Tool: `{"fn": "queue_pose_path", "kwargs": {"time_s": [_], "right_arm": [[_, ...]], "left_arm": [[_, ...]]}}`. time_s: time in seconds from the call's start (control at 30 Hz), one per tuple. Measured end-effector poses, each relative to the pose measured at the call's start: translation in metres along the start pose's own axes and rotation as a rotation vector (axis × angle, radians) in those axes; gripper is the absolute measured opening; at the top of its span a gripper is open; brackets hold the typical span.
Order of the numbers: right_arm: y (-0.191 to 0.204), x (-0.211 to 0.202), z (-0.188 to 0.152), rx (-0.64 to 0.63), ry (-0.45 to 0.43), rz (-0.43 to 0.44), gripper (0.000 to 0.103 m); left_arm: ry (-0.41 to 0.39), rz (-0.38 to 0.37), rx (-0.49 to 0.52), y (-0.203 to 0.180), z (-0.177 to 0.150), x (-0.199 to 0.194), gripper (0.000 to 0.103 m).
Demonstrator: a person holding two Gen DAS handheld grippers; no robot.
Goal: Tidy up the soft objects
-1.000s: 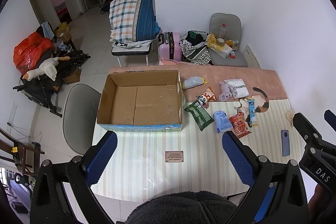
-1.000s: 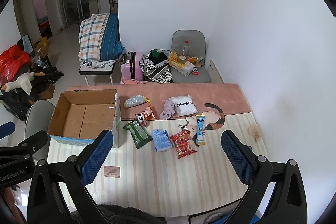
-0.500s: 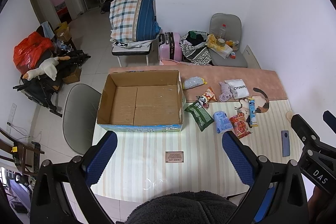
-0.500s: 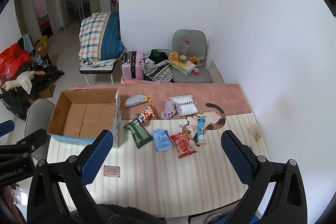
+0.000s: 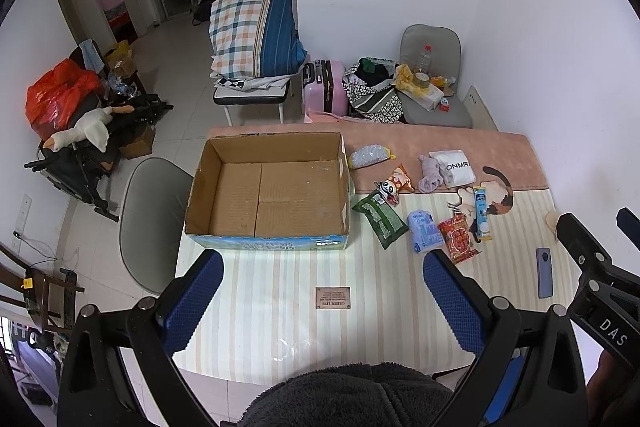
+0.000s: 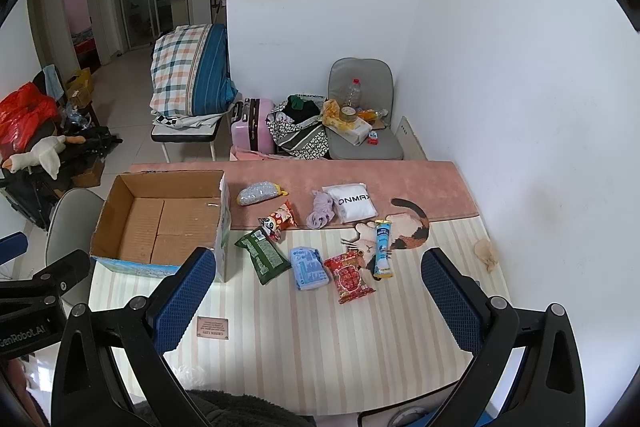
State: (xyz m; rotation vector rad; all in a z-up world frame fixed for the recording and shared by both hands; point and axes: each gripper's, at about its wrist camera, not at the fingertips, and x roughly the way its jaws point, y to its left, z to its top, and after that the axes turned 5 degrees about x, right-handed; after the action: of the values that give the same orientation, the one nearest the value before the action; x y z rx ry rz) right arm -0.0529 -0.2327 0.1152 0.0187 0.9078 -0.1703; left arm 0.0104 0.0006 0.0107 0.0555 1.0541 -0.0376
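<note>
change vs 1 s ago: almost none; both views sit a touch closer/lower, packets all in same spots, box same place.
left tongs [image 5: 320, 291]: blue-padded fingers spread wide, nothing held, hovering over near part of striped counter [image 5: 280, 327].
right tongs [image 6: 316, 291]: wide open too, empty, above near counter edge; its black frame shows at right of left view.
open brown cardboard box [image 5: 268, 199]: on counter's left, no items inside, flaps up.
soft things: white folded cloth pack [image 6: 352, 203] w/ lilac bunched cloth [image 6: 320, 213] touching its left side, both on pink mat strip [image 5: 500, 151] at far edge; grey sparkly pouch [image 6: 256, 193] just right of box.
packets: green snack bag [image 6: 264, 257], light blue tissue pack [image 6: 308, 269], red snack bag [image 6: 350, 277], blue-white tube sachet [image 6: 382, 247], panda-print orange bag [image 6: 278, 221]; all right of box, mid counter.
writing: white pack reads "ONMAX" (partly cut off in left view); small brown plaque [image 5: 333, 297] on counter, text too small to read; "DAS" and "GenRobot.AI" on tongs' frames.
other: grey-blue phone [image 5: 545, 272] flat on counter, far right, well apart from packets.
in the way: dark fuzzy sleeve [image 5: 352, 395] fills bottom centre of left view.
</note>
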Motion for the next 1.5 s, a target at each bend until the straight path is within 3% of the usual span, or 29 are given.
{"fn": "queue_pose_path", "kwargs": {"time_s": [0.83, 0.97, 1.07, 1.13, 1.3, 1.5], "right_arm": [[-0.011, 0.014, -0.004, 0.038, 0.029, 0.034, 0.103], [-0.041, 0.063, 0.002, 0.109, 0.122, 0.039, 0.103], [-0.068, 0.125, 0.0, 0.141, 0.213, -0.011, 0.103], [-0.083, 0.175, -0.007, 0.154, 0.292, -0.044, 0.103], [-0.117, 0.316, -0.043, 0.17, 0.489, -0.025, 0.103], [-0.123, 0.446, -0.081, 0.123, 0.656, 0.012, 0.096]], "left_arm": [[0.023, -0.014, 0.003, 0.0, -0.002, 0.008, 0.102], [0.073, -0.018, 0.015, -0.012, 0.014, 0.045, 0.102], [0.168, -0.047, 0.025, -0.03, 0.028, 0.101, 0.102], [0.244, -0.064, 0.037, -0.046, 0.035, 0.146, 0.102], [0.452, -0.089, 0.093, -0.098, 0.039, 0.267, 0.102], [0.624, -0.131, 0.14, -0.151, 0.033, 0.359, 0.099]]}}
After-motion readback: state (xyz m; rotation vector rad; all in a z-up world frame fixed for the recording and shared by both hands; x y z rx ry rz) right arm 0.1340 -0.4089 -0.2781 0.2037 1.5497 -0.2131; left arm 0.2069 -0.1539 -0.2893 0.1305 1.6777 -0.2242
